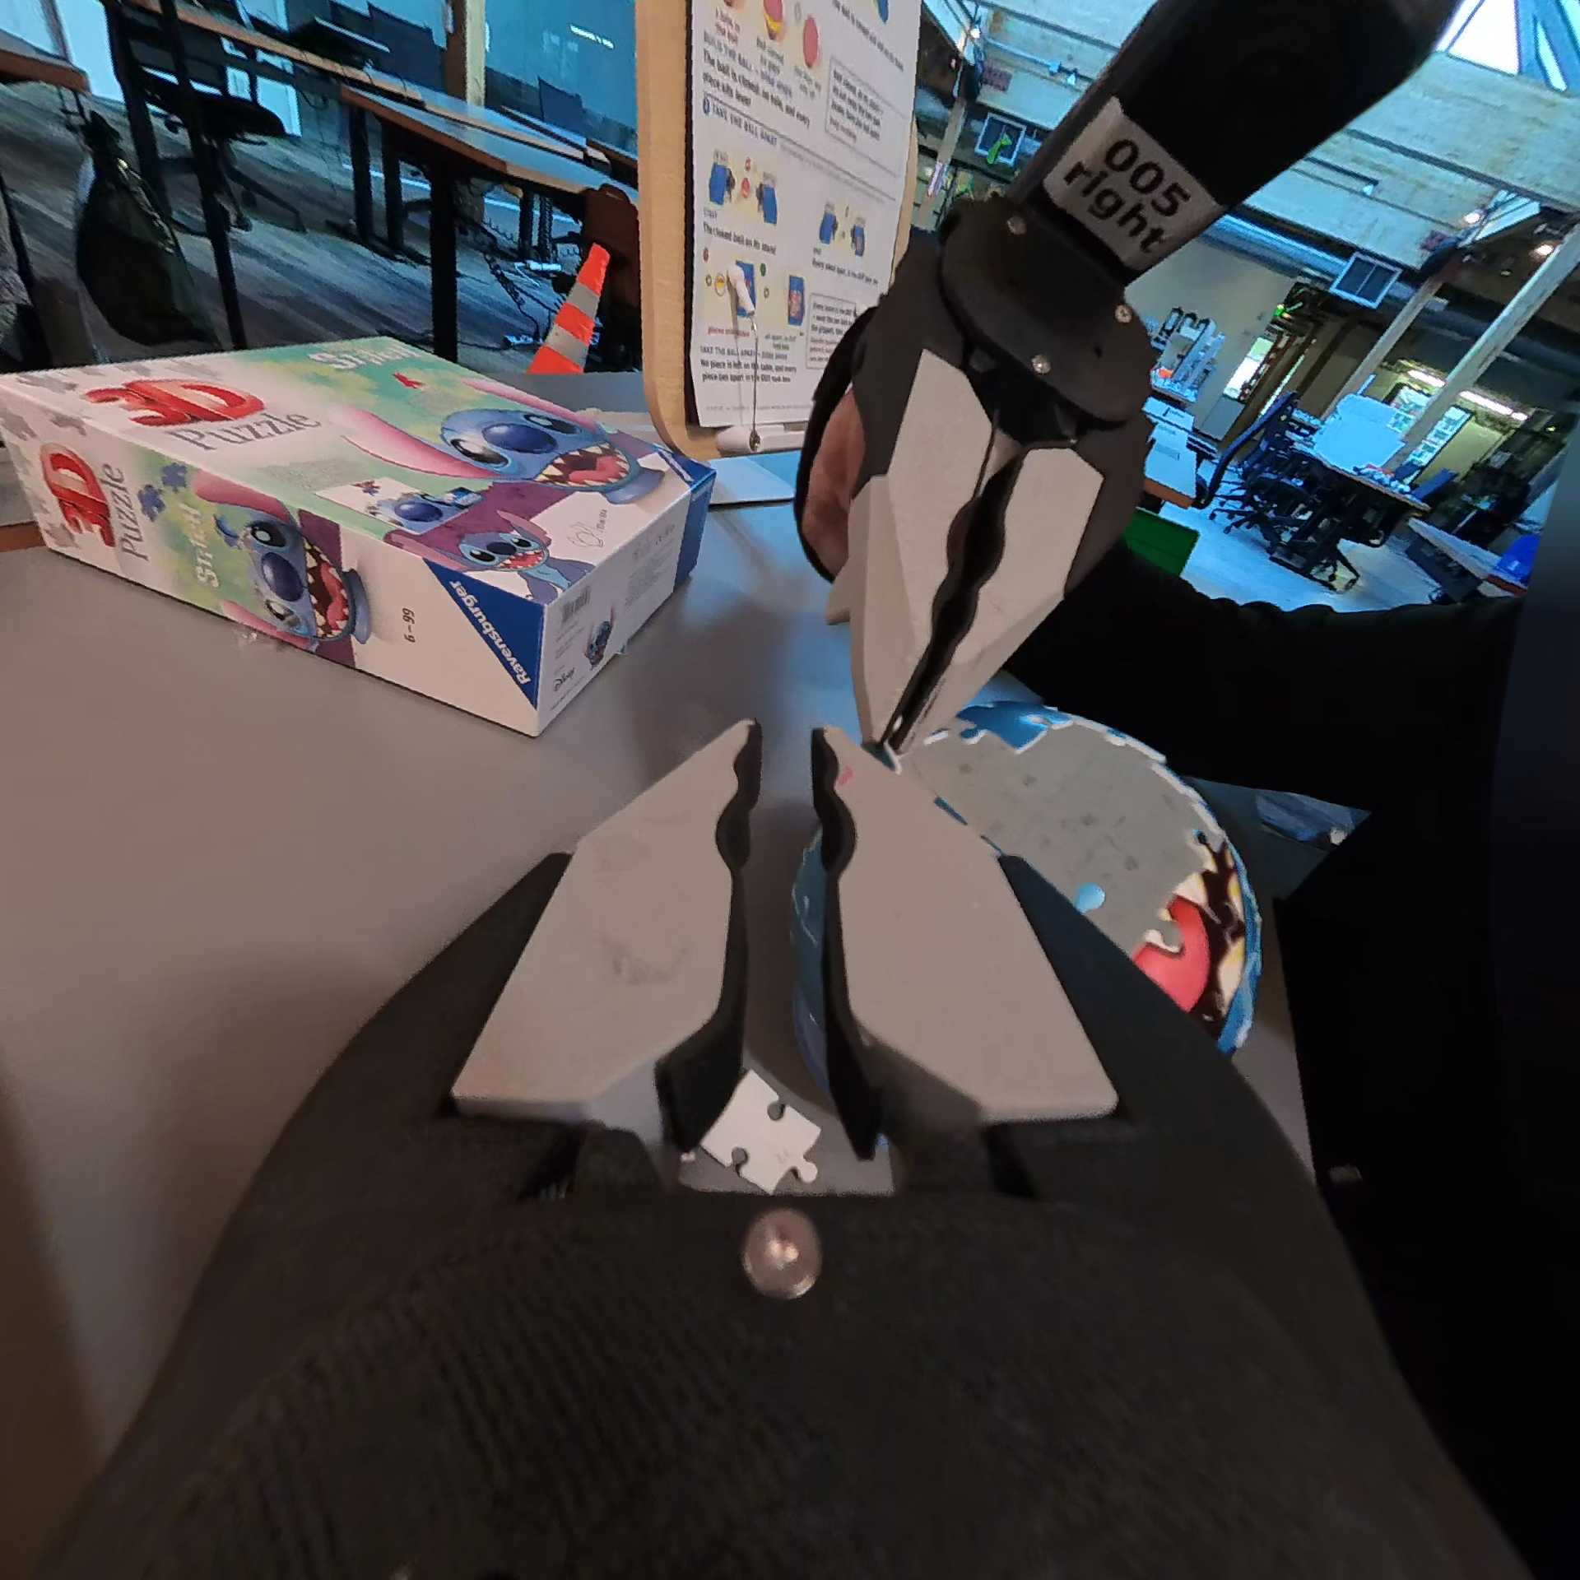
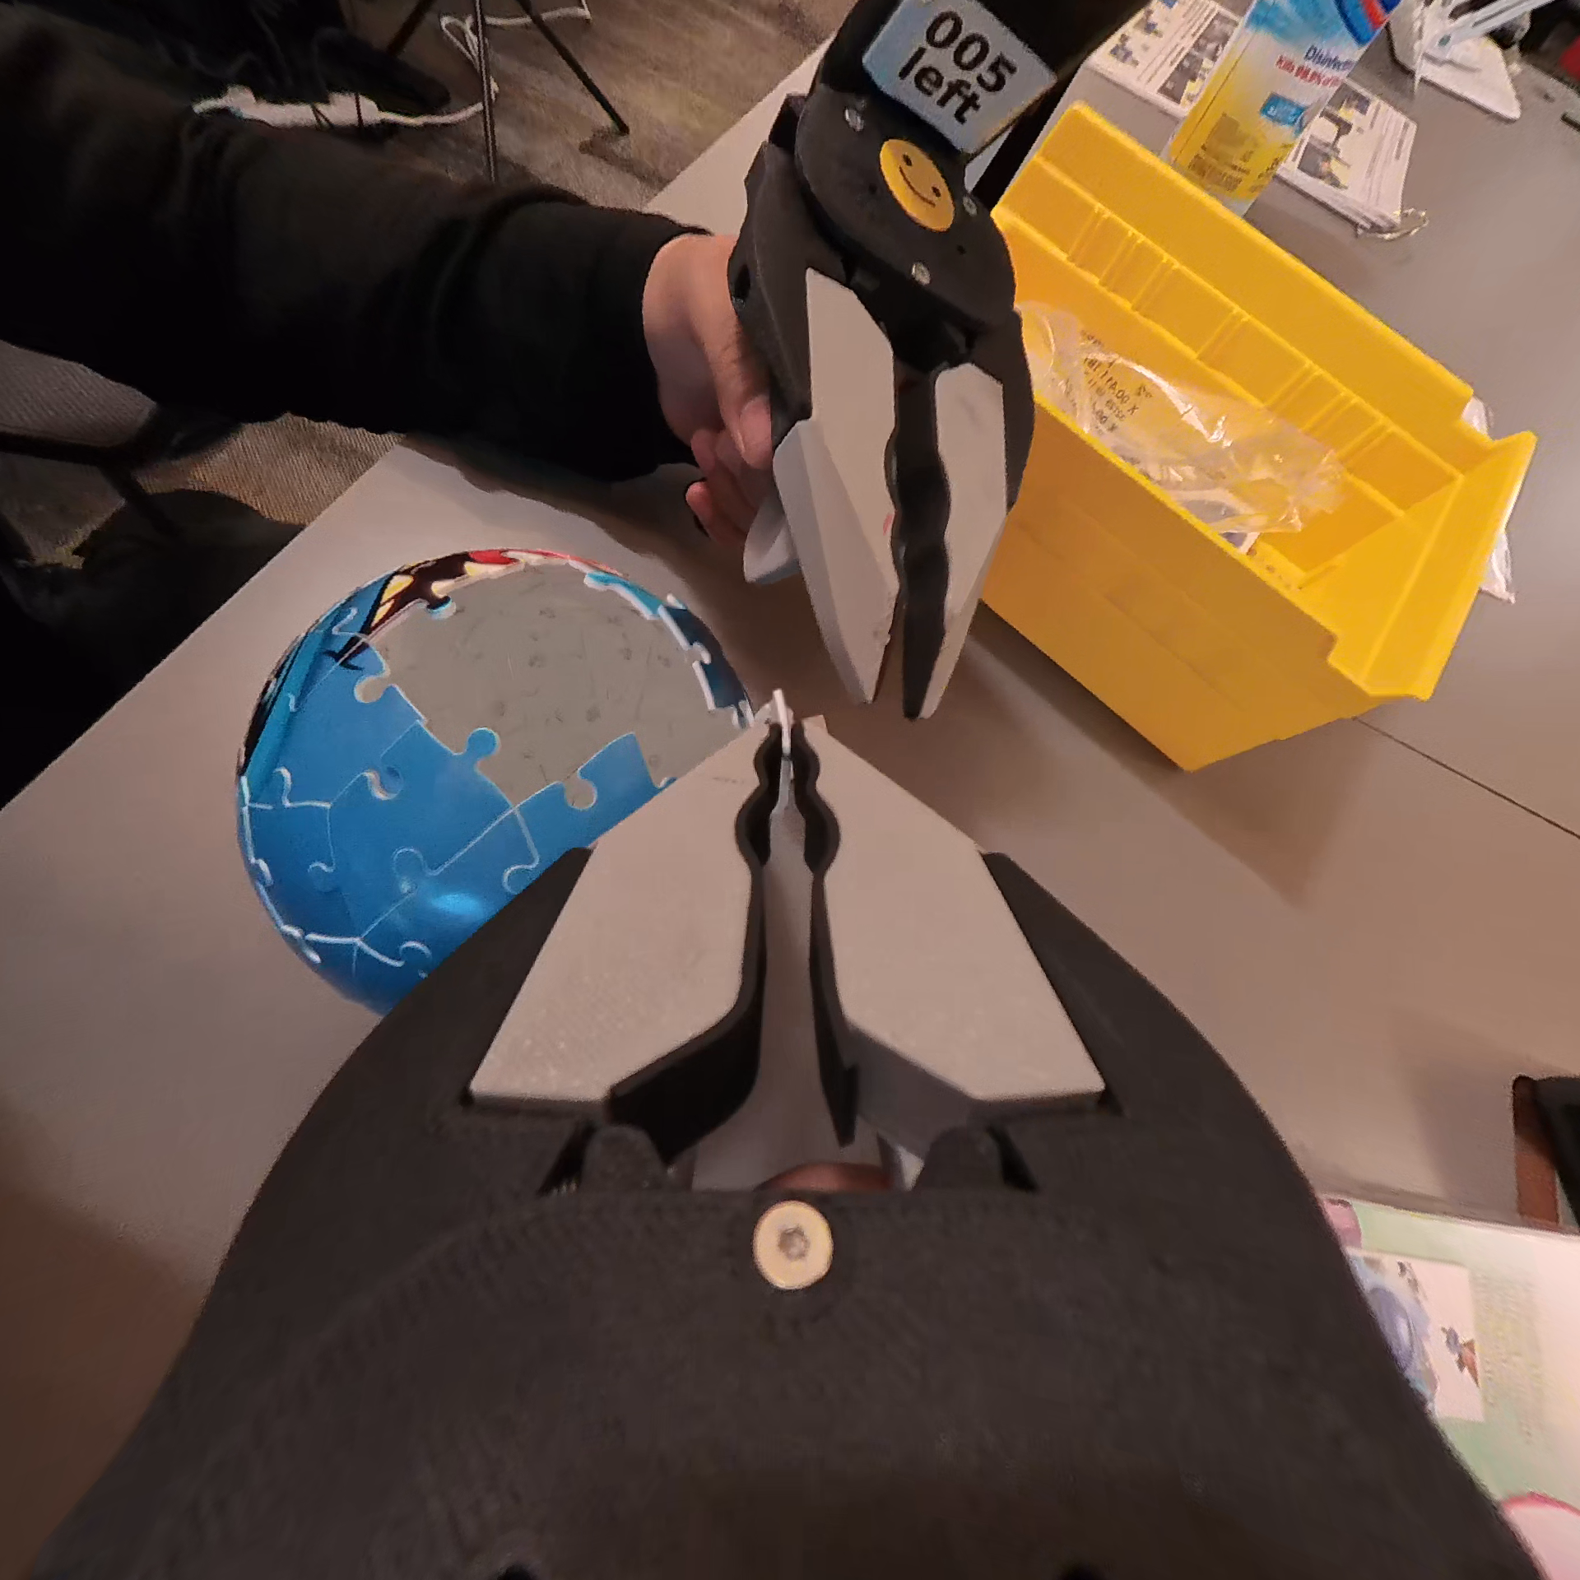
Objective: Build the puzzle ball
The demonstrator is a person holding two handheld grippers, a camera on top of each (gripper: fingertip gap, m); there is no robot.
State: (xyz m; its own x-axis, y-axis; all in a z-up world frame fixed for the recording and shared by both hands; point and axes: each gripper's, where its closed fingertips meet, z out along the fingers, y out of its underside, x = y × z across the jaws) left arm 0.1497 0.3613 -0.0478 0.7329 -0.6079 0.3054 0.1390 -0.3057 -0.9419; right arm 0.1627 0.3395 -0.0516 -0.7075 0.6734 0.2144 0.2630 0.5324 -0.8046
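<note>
Resting on a smooth grey table (image 2: 1111,855), the half-built puzzle ball (image 2: 385,812) sits just left of the right gripper (image 2: 782,727), whose fingers are pinched together on a thin puzzle piece (image 2: 780,714) at their tips, close beside the rim of the ball's opening. The left gripper (image 1: 785,735) has its jaws slightly parted with nothing between them; the ball (image 1: 1111,855) lies under and right of its right finger. The two grippers' tips are near each other over the ball's edge.

The ball is a glossy blue shell of interlocked curved pieces, matt grey inside, with red and dark patches on one side. The fingers are pale grey wedges with wavy black pads on black ribbed bodies.

Only the left wrist view shows a loose white piece (image 1: 761,1133) on the table low between its fingers, the printed puzzle box (image 1: 342,513) lying flat ahead to the left, a wood-framed instruction board (image 1: 769,214) beyond, and an open hall with desks. Only the right wrist view shows the yellow plastic bin (image 2: 1240,598) ahead to the right, holding a crinkled clear bag (image 2: 1197,427).
</note>
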